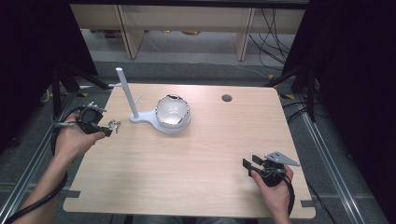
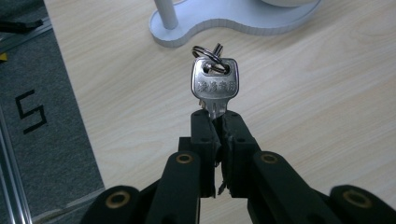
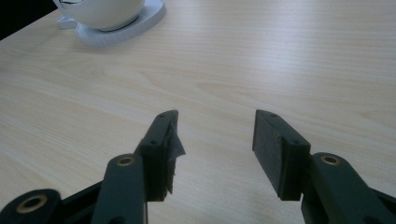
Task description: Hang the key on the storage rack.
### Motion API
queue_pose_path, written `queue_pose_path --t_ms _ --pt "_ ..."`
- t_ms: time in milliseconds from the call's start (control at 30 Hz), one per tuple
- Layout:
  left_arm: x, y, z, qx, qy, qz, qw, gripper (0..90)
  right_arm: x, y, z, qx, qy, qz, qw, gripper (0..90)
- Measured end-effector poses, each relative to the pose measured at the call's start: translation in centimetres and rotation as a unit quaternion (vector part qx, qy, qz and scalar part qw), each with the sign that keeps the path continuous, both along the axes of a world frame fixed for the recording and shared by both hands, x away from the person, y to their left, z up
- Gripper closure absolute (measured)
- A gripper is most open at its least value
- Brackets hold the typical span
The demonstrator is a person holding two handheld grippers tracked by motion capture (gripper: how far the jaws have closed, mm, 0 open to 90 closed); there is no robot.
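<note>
- I see the table (image 1: 196,158), a pale wood top, whole in the high view except for its near edge, which the bottom of the frame partly cuts off; a small round hole (image 1: 227,98) sits near its far edge, right of centre
- The white stand (image 1: 142,116) stands toward the far left corner: a flat base with a thin upright post (image 1: 127,91); my left gripper view cuts the post off just above the base, so its top is out of that frame
- A rounded white bowl (image 1: 172,113) with a shiny inside rests on the stand's wider end; what lies inside it I cannot make out, the glare washes it out, and my right gripper view crops it at the top edge
- My right gripper (image 1: 249,163) rests near the near right corner, jaws spread apart with bare wood between them; the hand hides most of its body
- My left gripper (image 1: 108,131) is at the left edge, just short of the stand, jaws pressed together on the blade of the key (image 2: 214,83), so the blade is hidden between them
- The key's head stands up from the jaws, above the table; its stamped characters are too small for me to read
- A small split ring (image 2: 208,52) threads the key's hole, partly behind the head
</note>
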State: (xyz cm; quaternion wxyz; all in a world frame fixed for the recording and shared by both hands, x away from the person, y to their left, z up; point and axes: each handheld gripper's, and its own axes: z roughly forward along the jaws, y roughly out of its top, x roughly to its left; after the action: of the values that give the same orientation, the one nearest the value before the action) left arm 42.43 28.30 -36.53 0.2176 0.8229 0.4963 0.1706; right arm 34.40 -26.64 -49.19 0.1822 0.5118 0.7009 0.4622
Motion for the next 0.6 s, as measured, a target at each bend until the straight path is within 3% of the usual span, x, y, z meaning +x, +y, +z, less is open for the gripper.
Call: queue_pose_path --t_ms 367,600 --pt "1.6 1.6 0.6 0.012 -0.005 0.024 0.9996 84.3 0.1 -0.1 -0.1 -0.008 -0.002 -0.001 1.0 50.9" --pt "2.2 2.2 0.7 0.008 -0.01 0.035 0.9993 84.3 0.0 -0.1 0.0 -0.012 0.001 -0.003 0.9999 50.9"
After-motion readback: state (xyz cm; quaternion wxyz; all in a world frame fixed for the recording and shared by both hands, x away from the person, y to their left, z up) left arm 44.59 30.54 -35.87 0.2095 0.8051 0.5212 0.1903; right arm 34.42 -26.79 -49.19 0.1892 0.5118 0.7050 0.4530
